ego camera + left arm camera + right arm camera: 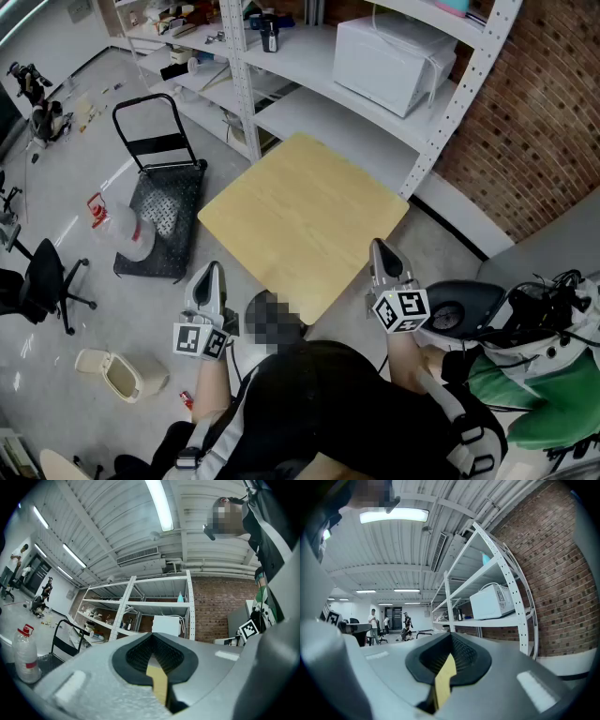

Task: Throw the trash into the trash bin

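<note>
The person is standing at the near edge of the bare wooden bench (300, 216) and holding the left gripper (212, 277) and the right gripper (380, 253) out in front. Both are clenched on nothing, so the task seems to be sitting at its very start.

The likeliest trash, a clear plastic bottle (131, 234), is standing at the edge of the flat cart (169, 206); whether it is on the cart or just beside it I cannot tell. The small beige trash bin (122, 373) is lying on the floor to the person's left, well apart from both grippers. The next move is probably calling for a turn to the left, a reach down and the jaws spreading around the bottle.

Only the head view is showing the bin. The left gripper view is catching the bottle's red cap at its far left edge, while the right gripper view is looking along the shelves (487, 581) and showing neither.
</note>
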### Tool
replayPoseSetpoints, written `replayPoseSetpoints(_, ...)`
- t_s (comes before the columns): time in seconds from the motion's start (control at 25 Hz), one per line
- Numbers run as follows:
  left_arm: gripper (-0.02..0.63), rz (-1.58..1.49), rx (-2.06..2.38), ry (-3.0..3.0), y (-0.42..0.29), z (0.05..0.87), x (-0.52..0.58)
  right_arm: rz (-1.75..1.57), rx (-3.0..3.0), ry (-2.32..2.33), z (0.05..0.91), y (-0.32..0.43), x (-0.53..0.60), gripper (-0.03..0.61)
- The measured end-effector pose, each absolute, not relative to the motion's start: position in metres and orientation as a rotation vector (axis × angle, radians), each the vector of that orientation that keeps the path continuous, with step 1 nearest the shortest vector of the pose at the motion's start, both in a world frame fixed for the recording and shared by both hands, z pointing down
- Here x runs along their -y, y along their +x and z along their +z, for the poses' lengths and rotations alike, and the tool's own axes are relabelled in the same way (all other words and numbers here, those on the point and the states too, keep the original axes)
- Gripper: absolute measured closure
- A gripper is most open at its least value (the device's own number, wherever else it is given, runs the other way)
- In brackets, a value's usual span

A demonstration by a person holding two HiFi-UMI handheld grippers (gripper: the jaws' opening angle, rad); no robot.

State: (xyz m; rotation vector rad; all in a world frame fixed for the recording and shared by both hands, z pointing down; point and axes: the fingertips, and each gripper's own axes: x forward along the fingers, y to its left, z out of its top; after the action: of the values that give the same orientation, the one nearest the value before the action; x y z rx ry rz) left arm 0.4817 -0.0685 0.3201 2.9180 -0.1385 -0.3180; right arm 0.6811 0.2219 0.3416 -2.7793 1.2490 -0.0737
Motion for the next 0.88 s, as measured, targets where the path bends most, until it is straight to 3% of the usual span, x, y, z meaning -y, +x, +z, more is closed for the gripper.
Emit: replayPoseSetpoints(0.88, 0.614, -0.294, 0.237, 2.929, 0.483, 0.322, 0.064, -0.068, -1.367, -2.701, 0.344, 0.701, -0.212, 0.572)
